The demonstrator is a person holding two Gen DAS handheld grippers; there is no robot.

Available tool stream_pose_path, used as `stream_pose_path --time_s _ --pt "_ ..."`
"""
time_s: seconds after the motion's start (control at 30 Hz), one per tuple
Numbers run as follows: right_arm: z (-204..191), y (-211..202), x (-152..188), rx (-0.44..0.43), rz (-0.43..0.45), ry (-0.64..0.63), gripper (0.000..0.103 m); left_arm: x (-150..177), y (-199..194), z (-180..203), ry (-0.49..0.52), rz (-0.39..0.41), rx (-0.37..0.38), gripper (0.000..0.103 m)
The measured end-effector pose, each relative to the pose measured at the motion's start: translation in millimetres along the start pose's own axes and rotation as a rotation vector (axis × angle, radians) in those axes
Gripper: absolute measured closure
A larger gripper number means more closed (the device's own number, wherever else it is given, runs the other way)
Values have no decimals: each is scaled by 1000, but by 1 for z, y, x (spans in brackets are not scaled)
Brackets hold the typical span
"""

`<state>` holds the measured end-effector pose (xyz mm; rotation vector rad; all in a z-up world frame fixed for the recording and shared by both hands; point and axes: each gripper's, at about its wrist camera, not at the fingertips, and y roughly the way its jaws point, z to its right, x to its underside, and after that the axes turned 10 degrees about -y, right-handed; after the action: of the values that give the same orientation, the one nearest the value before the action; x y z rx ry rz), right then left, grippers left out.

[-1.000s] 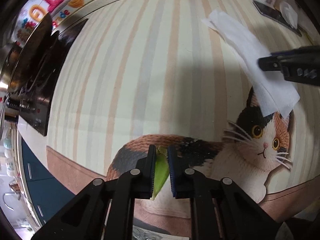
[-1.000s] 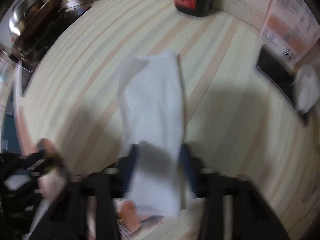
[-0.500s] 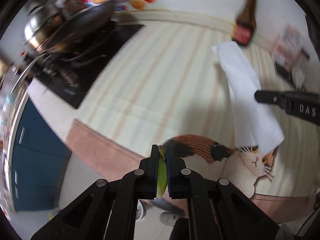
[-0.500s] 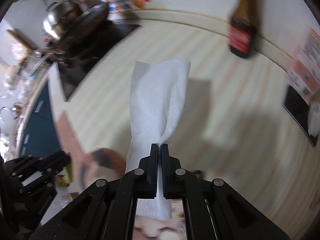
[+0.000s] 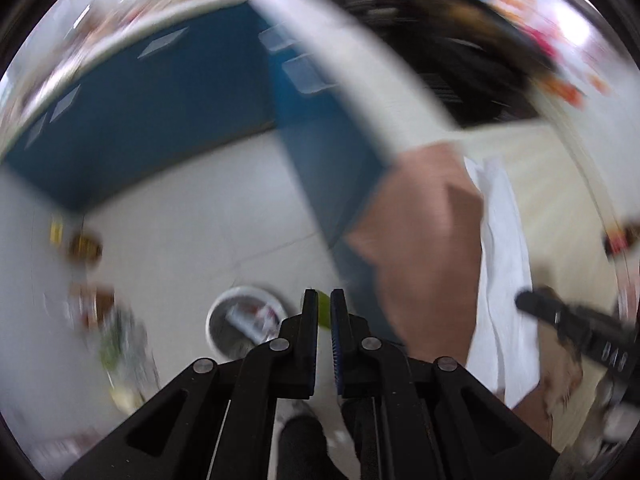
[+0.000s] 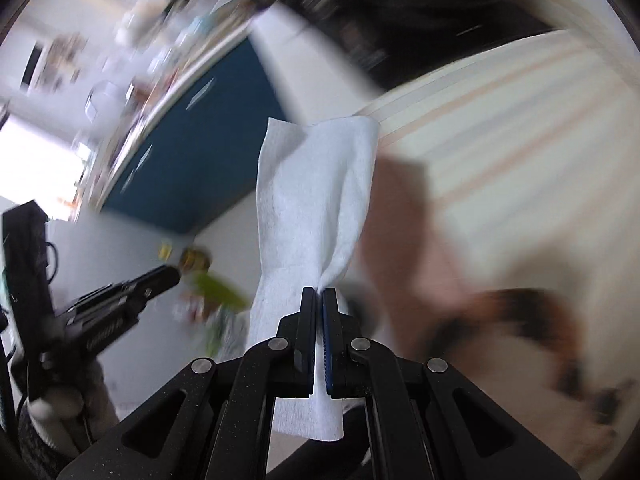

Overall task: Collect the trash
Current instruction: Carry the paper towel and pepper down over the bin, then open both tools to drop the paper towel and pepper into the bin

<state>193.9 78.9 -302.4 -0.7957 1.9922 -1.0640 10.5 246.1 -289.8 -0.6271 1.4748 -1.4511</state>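
- Left tool (image 5: 324, 312) clamped on a green scrap (image 5: 323, 314), pointing down above a white bin (image 5: 216, 320) on the floor (image 5: 180, 220)
- Right tool (image 6: 319, 308) clamped on a white tissue (image 6: 316, 184), which hangs past the bench (image 6: 520, 128) edge
- Blue cabinets (image 5: 160, 112) behind, blurred

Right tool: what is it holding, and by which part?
The right tool is shut on a white paper towel, pinched mid-length, where the sheet bunches.
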Motion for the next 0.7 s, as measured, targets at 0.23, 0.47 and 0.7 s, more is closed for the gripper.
stream_pose_path --time_s 0.23,0.47,0.7 --pt "-81 187 17 -63 -228 -114 100 27 106 -148 -286 -106 -44 100" --pt "-75 423 80 -45 -438 -126 100 85 291 -256 -430 -253 -111 100" --pt "-56 594 131 21 -591 -163 94 138 417 -320 -480 -377 -225 92"
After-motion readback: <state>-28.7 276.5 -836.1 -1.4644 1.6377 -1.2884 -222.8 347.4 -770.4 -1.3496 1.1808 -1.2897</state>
